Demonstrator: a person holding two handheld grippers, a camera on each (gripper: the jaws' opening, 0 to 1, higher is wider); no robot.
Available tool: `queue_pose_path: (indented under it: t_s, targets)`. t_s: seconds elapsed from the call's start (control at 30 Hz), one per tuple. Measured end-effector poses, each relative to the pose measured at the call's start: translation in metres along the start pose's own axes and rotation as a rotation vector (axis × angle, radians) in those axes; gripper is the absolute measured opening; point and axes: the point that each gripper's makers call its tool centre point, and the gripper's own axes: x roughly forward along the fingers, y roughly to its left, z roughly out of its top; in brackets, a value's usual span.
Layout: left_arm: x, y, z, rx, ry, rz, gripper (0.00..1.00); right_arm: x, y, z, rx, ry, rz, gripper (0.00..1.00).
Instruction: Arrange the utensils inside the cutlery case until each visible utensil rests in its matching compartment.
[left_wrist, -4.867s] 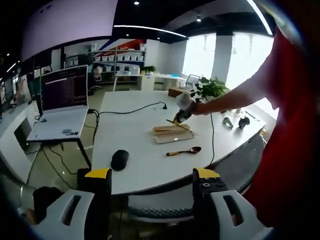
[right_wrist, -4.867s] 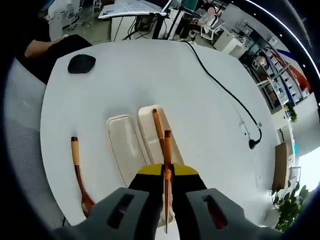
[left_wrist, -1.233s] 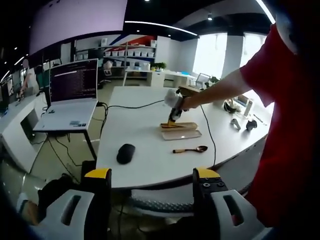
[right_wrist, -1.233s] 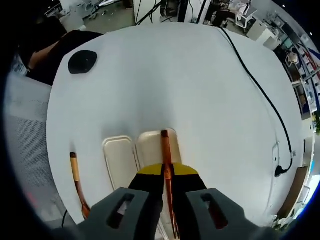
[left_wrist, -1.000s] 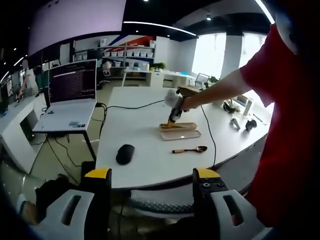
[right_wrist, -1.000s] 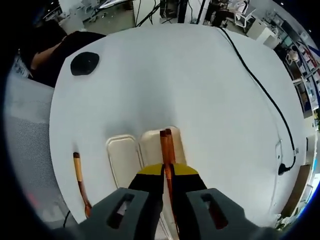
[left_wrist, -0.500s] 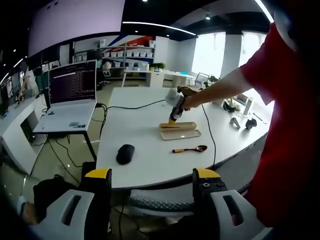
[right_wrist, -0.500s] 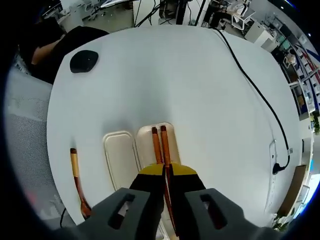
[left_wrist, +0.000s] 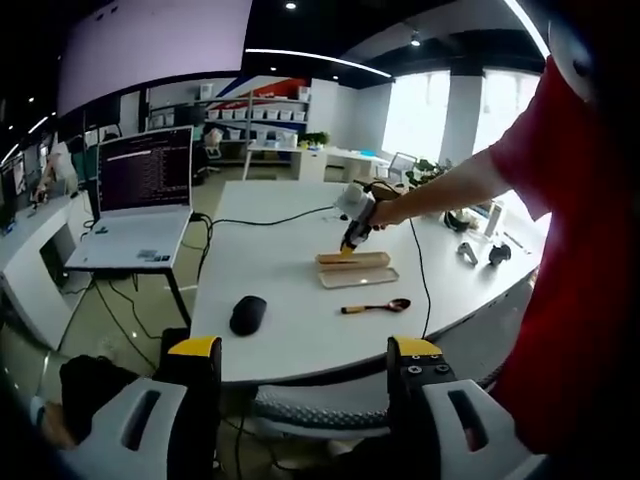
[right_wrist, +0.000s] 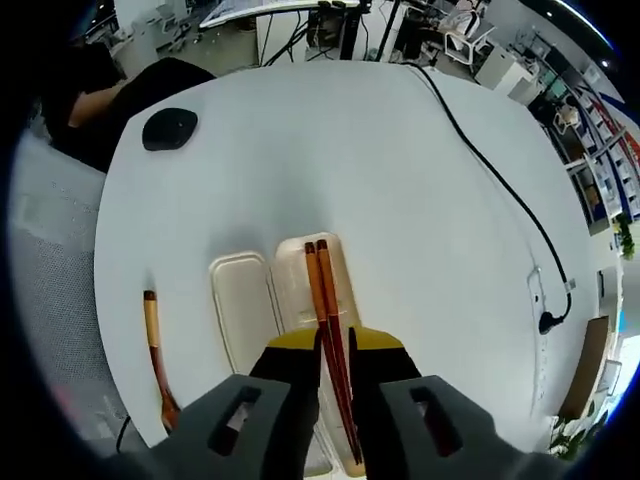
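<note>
Over the cutlery case (right_wrist: 300, 290) on the white table (right_wrist: 330, 160), right gripper (right_wrist: 335, 352) with jaws slightly parted around two wooden chopsticks (right_wrist: 325, 300). Looks released rather than clenched, a small gap showing either side of the sticks. Chopsticks side by side, lengthwise in the case's right-hand compartment in the right gripper view, tips near its far end, probably the long slot meant for them. Neighbouring compartment (right_wrist: 238, 310) bare. Wooden spoon (right_wrist: 155, 350) on the table outside the case, beside that bare compartment and apart from it, handle pointing away from the camera; judged the utensil yet to be stowed. Black mouse (right_wrist: 168, 128) far off near the table's edge, black cable (right_wrist: 490, 175) trailing across the far side.

Left gripper (left_wrist: 305, 355) held back off the table's near edge, jaws wide apart and grasping nothing, likely kept clear so the case (left_wrist: 355, 268), spoon (left_wrist: 372, 307) and right gripper (left_wrist: 352, 222) stay in sight. Open laptop (left_wrist: 135, 205) on a side desk.
</note>
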Motion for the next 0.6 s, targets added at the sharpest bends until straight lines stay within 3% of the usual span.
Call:
queue_pose_path:
  t_s: [0.2,0.6]
  targets:
    - [-0.003,-0.003,0.0,-0.001,-0.012,0.002,0.7,-0.008,-0.01,-0.003,0.005,-0.012,-0.013,0.08]
    - [0.0,-0.01,0.005,0.03,-0.021,0.001,0.69,-0.027,-0.003,0.0,-0.029,-0.064,-0.043,0.1]
